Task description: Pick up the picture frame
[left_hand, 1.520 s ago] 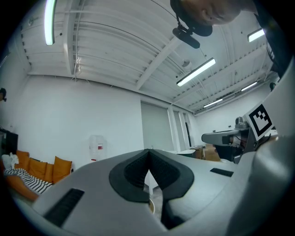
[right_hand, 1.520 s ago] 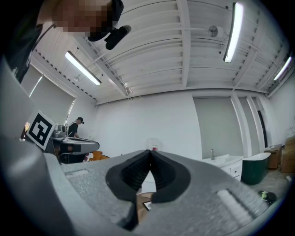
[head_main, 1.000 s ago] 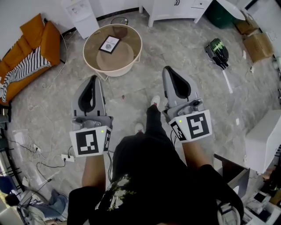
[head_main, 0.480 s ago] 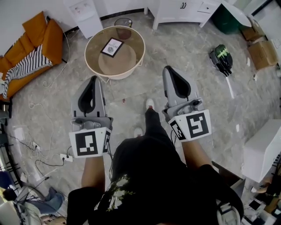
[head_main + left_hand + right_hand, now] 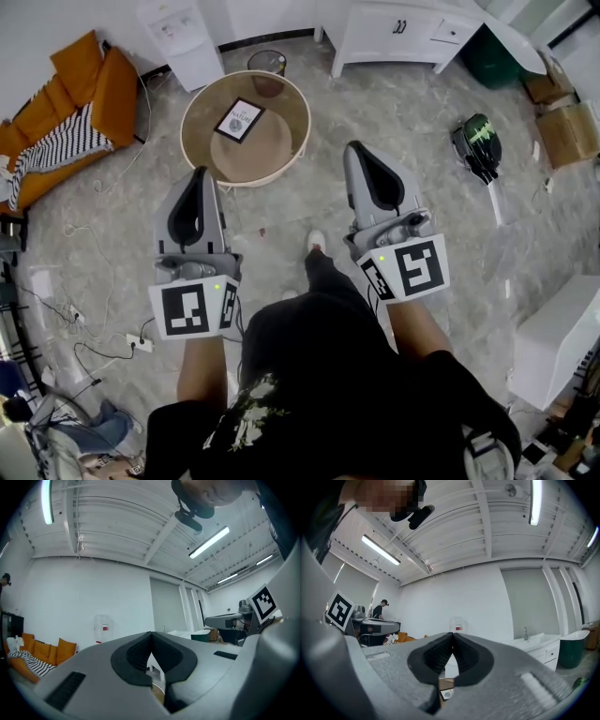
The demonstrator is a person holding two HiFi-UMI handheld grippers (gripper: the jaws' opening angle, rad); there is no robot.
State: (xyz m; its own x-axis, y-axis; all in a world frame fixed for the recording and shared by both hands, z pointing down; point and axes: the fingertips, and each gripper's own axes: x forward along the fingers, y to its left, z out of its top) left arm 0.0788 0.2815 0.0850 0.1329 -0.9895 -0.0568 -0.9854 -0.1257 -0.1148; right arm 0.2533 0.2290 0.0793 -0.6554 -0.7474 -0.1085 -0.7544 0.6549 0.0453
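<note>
1. the picture frame (image 5: 239, 119) lies flat on top of the round table (image 5: 281, 101), a bit toward the table's far side.
2. a small bin (image 5: 267, 64) stands just past the table, and an orange sofa (image 5: 89, 89) is off to the table's left.
3. the person stands back from the table, with bare floor between it and their shoe (image 5: 316, 242).
4. the left gripper (image 5: 199, 174) is held out level on the near side of the table, well apart from it. its two jaws are pressed tight together and hold nothing.
5. the right gripper (image 5: 359, 150) is also on the near side of the table, a bit more to the right. its jaws are pressed together too, with nothing in them.
6. nothing touches the frame, so i think the job has hardly begun.
7. what is left, i think: get right up to the table, open a pair of jaws, close them on the frame's edge, and lift it.
8. the frame lies flat, so i guess its thin edge could be hard to catch.
</note>
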